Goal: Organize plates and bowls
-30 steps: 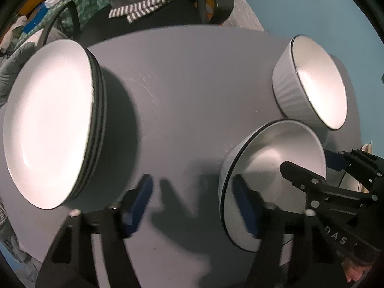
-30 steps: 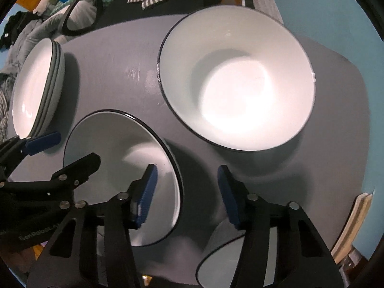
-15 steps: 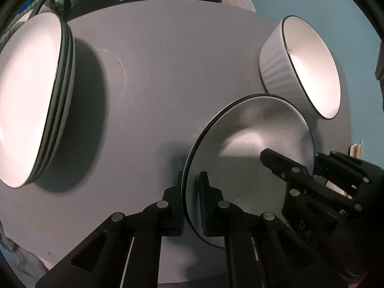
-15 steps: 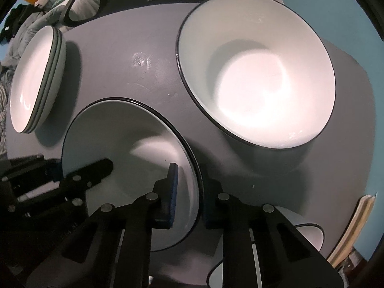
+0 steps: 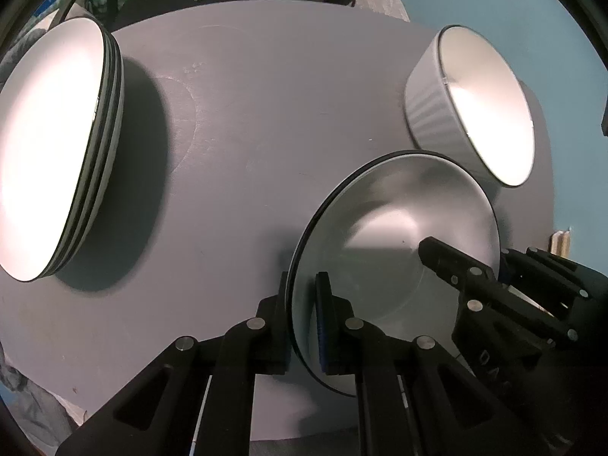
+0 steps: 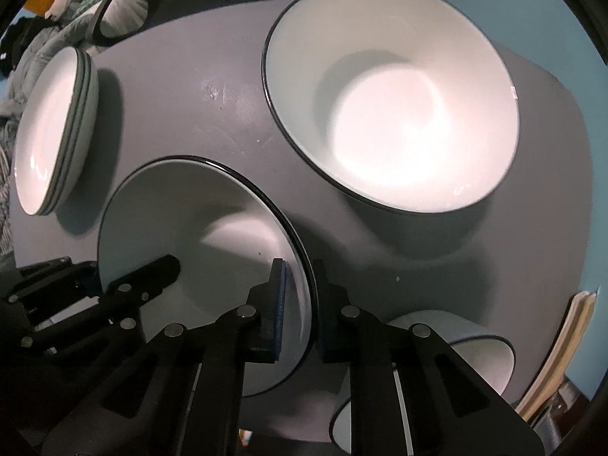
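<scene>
Landmark: round grey table (image 5: 266,121), bearing all the crockery.
Shallow plate (image 5: 399,235): near the table's front edge, between both claws, clamped at opposite rims, likely so it lifts level.
Left gripper (image 5: 302,315): clamped on the plate's left rim, one pad inside, one outside.
Right gripper (image 6: 298,300): clamped on the opposite rim, pointing almost straight down.
Plate stack (image 5: 49,152): at the table's left edge; probably the destination, like joining like.
Large bowl (image 6: 391,110): toward the table's far right.
Second bowl (image 6: 456,361): at the table's near right edge, partly hidden, possibly stacked.
Contact with table: unclear in shadow.
</scene>
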`<control>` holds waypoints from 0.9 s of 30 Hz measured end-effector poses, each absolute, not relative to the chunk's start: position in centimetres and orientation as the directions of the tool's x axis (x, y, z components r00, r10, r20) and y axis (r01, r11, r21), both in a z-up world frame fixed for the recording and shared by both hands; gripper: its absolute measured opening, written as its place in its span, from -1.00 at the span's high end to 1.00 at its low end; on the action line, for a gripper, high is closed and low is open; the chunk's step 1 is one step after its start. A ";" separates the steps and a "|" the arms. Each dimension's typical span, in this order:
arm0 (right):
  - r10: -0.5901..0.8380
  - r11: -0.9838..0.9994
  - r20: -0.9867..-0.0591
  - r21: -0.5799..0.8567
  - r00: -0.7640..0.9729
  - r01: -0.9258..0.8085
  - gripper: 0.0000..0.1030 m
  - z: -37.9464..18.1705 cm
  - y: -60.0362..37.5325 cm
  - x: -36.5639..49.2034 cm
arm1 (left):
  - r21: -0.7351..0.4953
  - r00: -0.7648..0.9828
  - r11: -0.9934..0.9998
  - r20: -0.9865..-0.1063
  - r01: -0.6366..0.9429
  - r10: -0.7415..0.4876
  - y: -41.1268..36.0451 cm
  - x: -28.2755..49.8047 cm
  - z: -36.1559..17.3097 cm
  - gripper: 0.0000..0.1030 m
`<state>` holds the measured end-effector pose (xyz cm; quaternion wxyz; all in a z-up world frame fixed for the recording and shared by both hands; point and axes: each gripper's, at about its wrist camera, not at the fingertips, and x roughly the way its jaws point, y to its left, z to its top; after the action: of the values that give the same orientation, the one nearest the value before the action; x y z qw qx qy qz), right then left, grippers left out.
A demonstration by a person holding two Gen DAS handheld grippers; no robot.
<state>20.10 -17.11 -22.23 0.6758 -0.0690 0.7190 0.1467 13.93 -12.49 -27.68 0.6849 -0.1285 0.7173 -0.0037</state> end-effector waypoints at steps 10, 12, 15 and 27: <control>0.101 0.953 -0.994 0.105 -0.030 -0.284 0.74 -18.8 -18.3 20.3 | -0.186 0.018 0.972 -0.982 -0.144 -0.186 -12.0 15.6 -25.0 0.81; 0.104 0.955 -0.994 0.104 -0.018 -0.278 0.74 -18.0 -18.5 20.1 | -0.190 0.036 0.972 -0.982 -0.137 -0.187 -12.1 15.9 -24.1 0.81; 0.107 0.958 -0.994 0.103 -0.001 -0.268 0.74 -16.7 -19.0 19.9 | -0.197 0.060 0.973 -0.980 -0.124 -0.191 -12.3 16.8 -23.1 0.81; 0.120 0.970 -0.992 0.107 0.046 -0.220 0.74 -15.9 -17.7 22.6 | -0.191 0.138 0.979 -0.974 -0.066 -0.180 -13.5 21.0 -21.5 0.81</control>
<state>22.63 -17.67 -15.87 0.7221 -0.0368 0.6807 0.1176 20.99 -13.53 -21.49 0.7484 -0.0940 0.6555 -0.0382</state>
